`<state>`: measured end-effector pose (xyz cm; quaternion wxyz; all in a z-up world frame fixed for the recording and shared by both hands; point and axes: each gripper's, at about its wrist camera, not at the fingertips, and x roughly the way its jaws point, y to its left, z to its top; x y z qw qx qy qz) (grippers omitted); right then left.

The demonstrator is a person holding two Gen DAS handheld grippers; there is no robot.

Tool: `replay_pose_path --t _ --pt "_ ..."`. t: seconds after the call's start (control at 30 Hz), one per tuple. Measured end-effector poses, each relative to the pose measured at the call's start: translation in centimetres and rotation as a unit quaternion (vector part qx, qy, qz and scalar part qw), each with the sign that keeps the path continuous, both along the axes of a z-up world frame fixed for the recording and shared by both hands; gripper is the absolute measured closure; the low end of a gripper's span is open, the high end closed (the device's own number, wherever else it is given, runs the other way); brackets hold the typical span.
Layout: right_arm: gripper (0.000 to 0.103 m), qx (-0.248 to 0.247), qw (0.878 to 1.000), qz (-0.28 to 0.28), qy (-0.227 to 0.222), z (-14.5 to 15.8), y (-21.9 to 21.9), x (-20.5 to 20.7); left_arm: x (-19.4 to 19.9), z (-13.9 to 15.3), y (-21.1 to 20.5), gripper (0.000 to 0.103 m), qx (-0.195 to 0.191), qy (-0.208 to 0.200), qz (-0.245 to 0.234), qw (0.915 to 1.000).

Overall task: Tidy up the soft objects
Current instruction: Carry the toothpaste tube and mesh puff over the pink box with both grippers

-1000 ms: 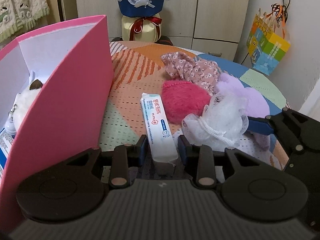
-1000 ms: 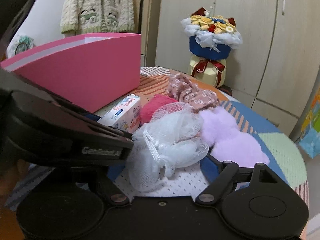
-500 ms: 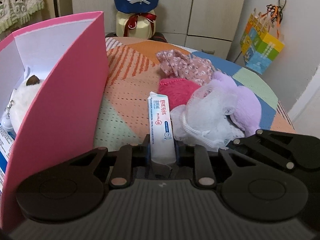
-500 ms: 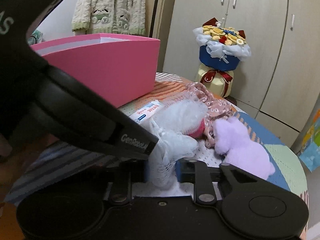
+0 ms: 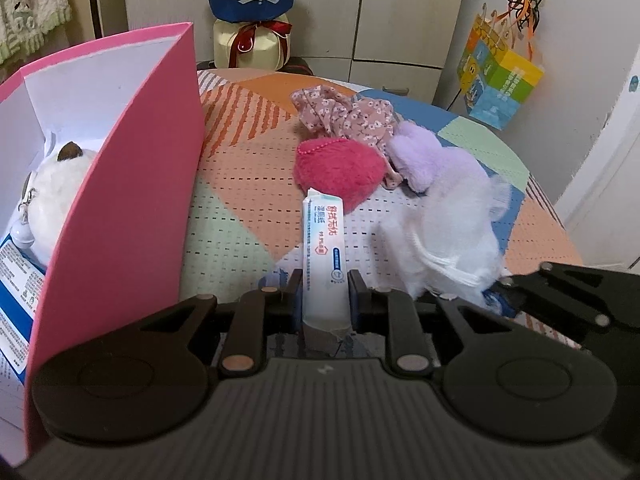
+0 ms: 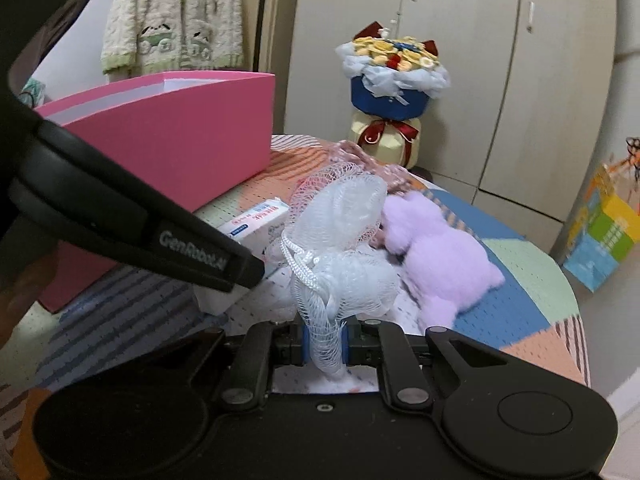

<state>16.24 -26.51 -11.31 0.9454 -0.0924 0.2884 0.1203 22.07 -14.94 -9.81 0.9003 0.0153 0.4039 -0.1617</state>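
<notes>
Jaws — crinkly net pouf [image 6: 340, 240], flat packet [image 5: 323, 248]

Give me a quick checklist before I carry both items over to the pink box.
1. Left gripper jaws clamped on the wipes pack: ok.
2. Right gripper jaws clamped on the white mesh sponge: ok, though only a thin bunch of netting is pinched.
3. Pink box open at the top: ok.
4. Room inside the box: cannot tell; a white plush toy already fills the visible part.
5. Sponge free of the purple plush: cannot tell, they sit very close.
6. Pink furry pouch clear of the pack: cannot tell; the pack's far end overlaps it.
</notes>
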Motion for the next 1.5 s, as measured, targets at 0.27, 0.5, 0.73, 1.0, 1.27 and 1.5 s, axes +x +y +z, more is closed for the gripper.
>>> replay_pose_path --t 0.27,0.5,0.73,1.0,1.27,1.5 --pt "0.087 -0.002 1.000 -0.021 0.007 -0.1 -1.0 -1.6 0.2 -1.0 -0.9 0.079 0.035 -0.010 -0.003 0.9993" --pt "0.087 0.021 0.999 -0.047 0.015 0.0 -2.1 -2.3 -0.7 -0.9 -0.9 0.083 0.037 -0.044 0.000 0.9983" --pt "0.087 0.041 0.997 -0.061 0.017 0.3 -2.2 -3.6 -3.1 0.7 -0.3 0.083 0.037 -0.080 -0.013 0.9960" --pt "0.088 0.057 0.995 -0.083 0.018 0.9 -2.5 -5.0 -5.7 1.9 0.8 0.084 0.018 -0.088 -0.037 0.9953" --pt "0.088 0.056 0.994 -0.090 0.016 1.4 -2.1 -7.2 -8.6 2.9 1.7 0.084 -0.006 -0.096 -0.071 0.9928" --pt "0.088 0.052 0.994 -0.097 0.019 2.2 -1.6 -9.0 -10.1 4.1 3.4 0.085 -0.035 -0.093 -0.098 0.9902"
